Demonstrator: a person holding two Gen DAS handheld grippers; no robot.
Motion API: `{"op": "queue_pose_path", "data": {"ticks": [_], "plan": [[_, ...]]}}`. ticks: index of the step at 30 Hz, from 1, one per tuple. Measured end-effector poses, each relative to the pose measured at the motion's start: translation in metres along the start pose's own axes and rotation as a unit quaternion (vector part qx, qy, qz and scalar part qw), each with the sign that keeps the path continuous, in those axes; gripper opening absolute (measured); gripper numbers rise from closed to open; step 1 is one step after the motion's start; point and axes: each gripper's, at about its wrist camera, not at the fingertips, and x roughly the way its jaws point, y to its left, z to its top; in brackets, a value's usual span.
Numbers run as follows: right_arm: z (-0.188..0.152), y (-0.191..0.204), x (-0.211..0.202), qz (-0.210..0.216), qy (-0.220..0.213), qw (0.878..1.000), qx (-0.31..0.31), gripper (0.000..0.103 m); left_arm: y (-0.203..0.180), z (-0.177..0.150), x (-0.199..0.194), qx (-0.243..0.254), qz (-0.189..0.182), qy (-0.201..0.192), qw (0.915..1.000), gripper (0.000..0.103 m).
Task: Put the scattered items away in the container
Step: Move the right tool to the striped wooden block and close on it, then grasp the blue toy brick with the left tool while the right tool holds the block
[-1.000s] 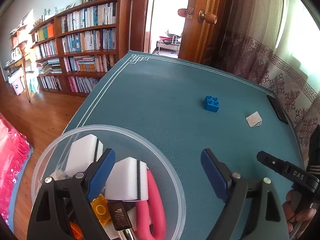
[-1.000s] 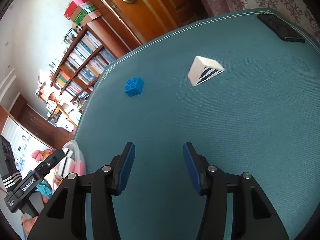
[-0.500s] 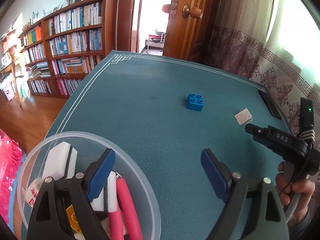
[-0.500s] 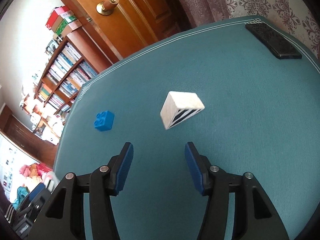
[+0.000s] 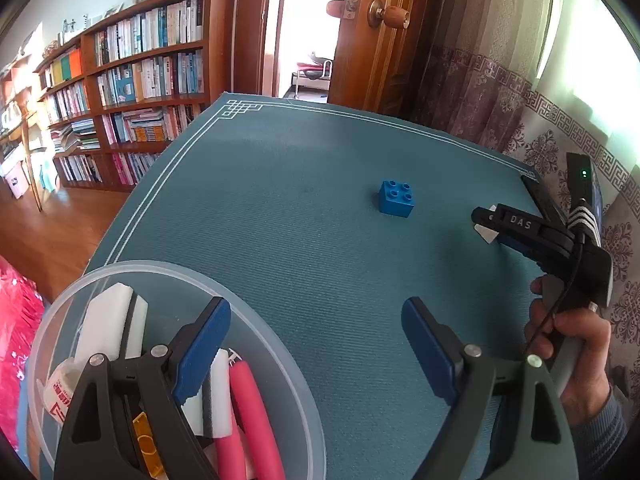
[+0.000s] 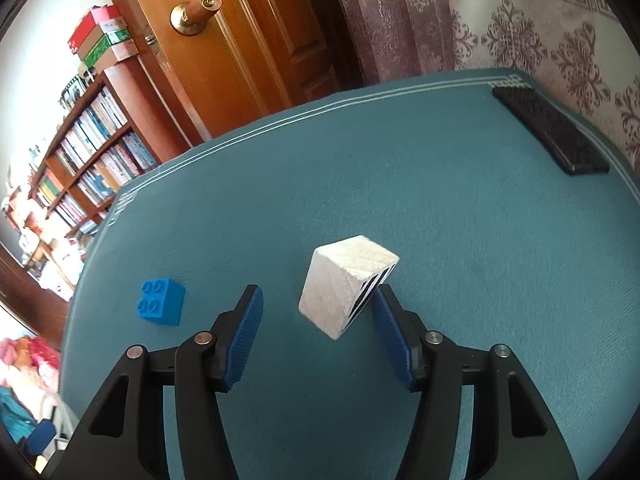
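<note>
A teal mat [image 5: 280,208] covers a table in a room with bookshelves [image 5: 132,80] and a wooden door [image 6: 248,52]. At the mat's near left corner stands a clear round tub [image 5: 280,364], the container for the tidying. Inside it lie white sponges [image 5: 108,328], a pair of pink-handled pliers [image 5: 252,412], a yellow brick [image 5: 146,436] and a roll of tape [image 5: 60,388]. The left gripper [image 5: 316,336] hangs above the tub's right rim, its blue pads spread wide and holding nothing; one pad is over the tub, the other over bare mat. Farther out on the mat sits a blue brick [image 5: 396,198], studs up, well apart from the tub. To its right, a hand [image 5: 576,344] holds the right gripper [image 6: 318,312] low over the mat. Its jaws are wide and straddle a white wooden block [image 6: 344,280] with black stripes on one face. The block lies tilted between the pads, its striped face just beside the right pad; contact cannot be judged, and the left pad is clear of it. The blue brick lies to the left of this gripper. A black remote [image 6: 552,132] rests at the mat's far right edge, beside a patterned curtain [image 6: 520,28].
</note>
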Motion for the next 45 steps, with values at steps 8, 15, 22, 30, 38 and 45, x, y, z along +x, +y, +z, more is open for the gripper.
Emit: {"op": "queue_pose_path", "data": {"ticks": [8,15,22,30,38,45], "plan": [[0.004,0.006,0.008,-0.053,-0.012,0.998,-0.034,0.058,-0.005,0.004,0.003,0.005,-0.001,0.001,1.0000,0.090],[0.002,-0.008,0.000,-0.048,-0.013,0.997,-0.056,0.036,-0.015,0.007,0.009,0.014,-0.002,0.004,0.9999,0.090],[-0.011,-0.042,-0.024,-0.018,-0.009,0.999,-0.049,0.035,-0.025,0.010,0.017,0.015,-0.009,0.008,0.9998,0.090],[-0.023,-0.066,-0.041,-0.003,-0.020,1.000,-0.024,0.035,-0.053,0.019,0.035,0.029,-0.013,0.015,0.9994,0.090],[-0.024,-0.072,-0.040,0.012,-0.022,1.000,-0.013,0.035,-0.076,0.043,0.065,0.044,0.009,0.003,0.9990,0.090],[-0.025,-0.075,-0.037,0.019,-0.023,1.000,-0.008,0.035,-0.084,0.057,0.103,0.037,0.040,0.008,0.9985,0.090]]}}
